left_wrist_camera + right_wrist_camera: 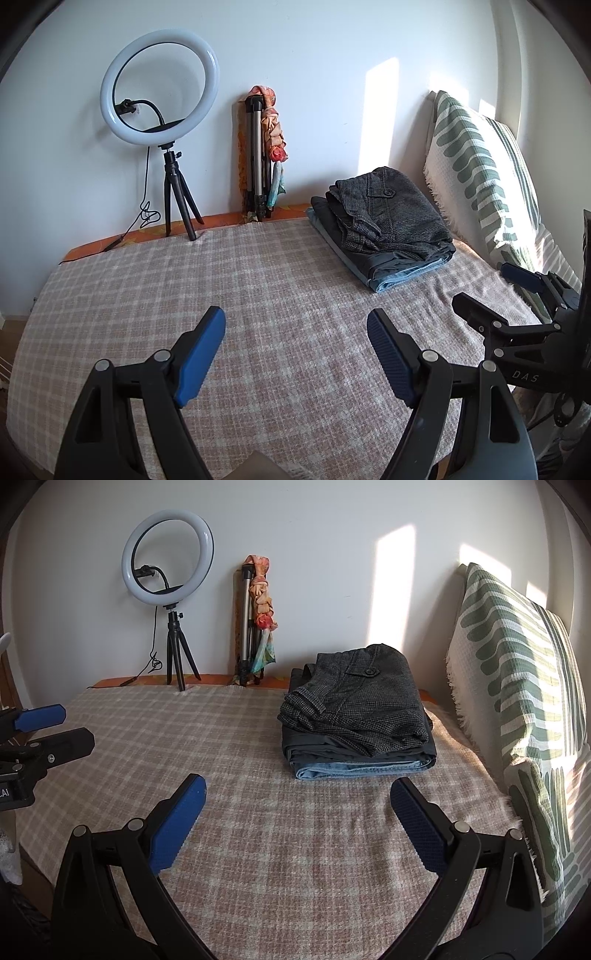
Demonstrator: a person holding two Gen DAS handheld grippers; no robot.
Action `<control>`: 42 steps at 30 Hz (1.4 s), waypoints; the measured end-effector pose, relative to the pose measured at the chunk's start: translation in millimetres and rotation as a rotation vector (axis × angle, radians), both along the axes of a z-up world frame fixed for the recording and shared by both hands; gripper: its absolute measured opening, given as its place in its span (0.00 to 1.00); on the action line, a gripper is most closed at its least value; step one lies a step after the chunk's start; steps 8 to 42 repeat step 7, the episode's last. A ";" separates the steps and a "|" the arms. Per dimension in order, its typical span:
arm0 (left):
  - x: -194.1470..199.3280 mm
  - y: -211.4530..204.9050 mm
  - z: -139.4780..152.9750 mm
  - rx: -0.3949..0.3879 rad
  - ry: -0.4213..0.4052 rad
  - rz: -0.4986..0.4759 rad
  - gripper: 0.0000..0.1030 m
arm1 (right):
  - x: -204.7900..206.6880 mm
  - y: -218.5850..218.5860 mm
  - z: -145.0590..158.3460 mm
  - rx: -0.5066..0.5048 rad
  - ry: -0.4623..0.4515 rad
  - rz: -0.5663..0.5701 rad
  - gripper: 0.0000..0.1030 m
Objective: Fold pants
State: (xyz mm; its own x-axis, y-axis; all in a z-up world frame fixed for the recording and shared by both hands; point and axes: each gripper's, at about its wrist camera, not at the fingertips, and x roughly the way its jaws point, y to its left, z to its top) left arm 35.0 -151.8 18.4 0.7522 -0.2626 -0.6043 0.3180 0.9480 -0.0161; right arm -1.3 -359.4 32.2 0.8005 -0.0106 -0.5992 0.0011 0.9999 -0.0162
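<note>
A stack of folded pants (388,225) lies at the far right of the bed: grey checked pants (364,705) on top, dark ones under them, blue jeans (362,768) at the bottom. My left gripper (295,350) is open and empty, held above the checked blanket (184,288), well short of the stack. My right gripper (295,819) is open and empty, just in front of the stack. The right gripper also shows at the right edge of the left wrist view (491,291), and the left gripper at the left edge of the right wrist view (62,723).
A ring light on a small tripod (162,110) and a folded tripod with a scarf (260,155) stand against the back wall. A green-patterned pillow (517,686) leans along the right side. The blanket (258,849) covers the bed in front.
</note>
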 end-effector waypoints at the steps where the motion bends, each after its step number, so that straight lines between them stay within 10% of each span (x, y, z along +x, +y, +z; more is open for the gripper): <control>1: -0.2 0.5 0.0 0.001 0.001 0.000 0.75 | -1.0 -0.2 -0.2 -0.001 -0.001 0.000 0.99; 42: -0.1 4.8 -0.1 0.004 0.000 0.011 0.75 | 0.9 4.0 -2.5 -0.002 0.004 0.007 0.99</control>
